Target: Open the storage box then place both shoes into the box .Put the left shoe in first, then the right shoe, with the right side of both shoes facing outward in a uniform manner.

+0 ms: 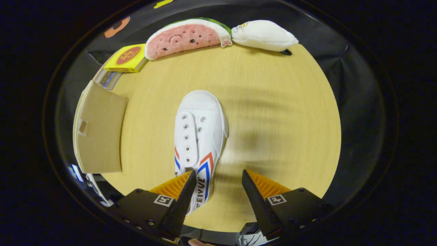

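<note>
White shoe [199, 136] upright beside open storage box [99, 133]

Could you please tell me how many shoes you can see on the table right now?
1: a white shoe lies on the table, heel by the open gripper's left finger. Another may be hidden.

White shoe [199, 136] w/ red-blue stripes, tan box [99, 131]

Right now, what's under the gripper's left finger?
The heel end of the white shoe runs beneath the left finger of the open hand-held gripper. The finger covers the shoe's opening and heel; only its striped side shows on the wooden table.
</note>
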The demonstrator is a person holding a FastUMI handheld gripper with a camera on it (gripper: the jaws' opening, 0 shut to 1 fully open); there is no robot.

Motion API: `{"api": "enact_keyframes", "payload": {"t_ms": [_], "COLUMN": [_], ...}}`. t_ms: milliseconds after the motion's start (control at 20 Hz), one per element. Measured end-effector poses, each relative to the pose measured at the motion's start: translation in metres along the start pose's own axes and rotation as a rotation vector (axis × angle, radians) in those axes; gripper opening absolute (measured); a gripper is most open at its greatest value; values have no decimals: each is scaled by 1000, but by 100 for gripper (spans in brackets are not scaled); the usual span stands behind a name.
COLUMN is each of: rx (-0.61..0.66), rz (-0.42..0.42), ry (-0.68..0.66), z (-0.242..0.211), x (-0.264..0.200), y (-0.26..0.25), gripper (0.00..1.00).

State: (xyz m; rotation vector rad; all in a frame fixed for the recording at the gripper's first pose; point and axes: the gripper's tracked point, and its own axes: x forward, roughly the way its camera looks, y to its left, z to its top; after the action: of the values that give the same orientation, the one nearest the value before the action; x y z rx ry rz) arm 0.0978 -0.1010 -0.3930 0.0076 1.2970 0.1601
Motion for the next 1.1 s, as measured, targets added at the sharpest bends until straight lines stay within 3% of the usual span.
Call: {"api": "enact_keyframes", "payload": {"t_ms": [150, 250, 550, 600, 750, 1100], "rx": [5, -16, 4, 22, 117, 219], "rz": [37, 15, 78, 90, 144, 256], "ry": [17, 20, 1, 0, 6, -15], "z": [2, 6, 4, 5, 2, -9], "x": [10, 16, 23, 19, 15, -26], "y": [9, 7, 15, 15, 9, 20], "gripper": [80, 74, 33, 34, 1, 0]}}
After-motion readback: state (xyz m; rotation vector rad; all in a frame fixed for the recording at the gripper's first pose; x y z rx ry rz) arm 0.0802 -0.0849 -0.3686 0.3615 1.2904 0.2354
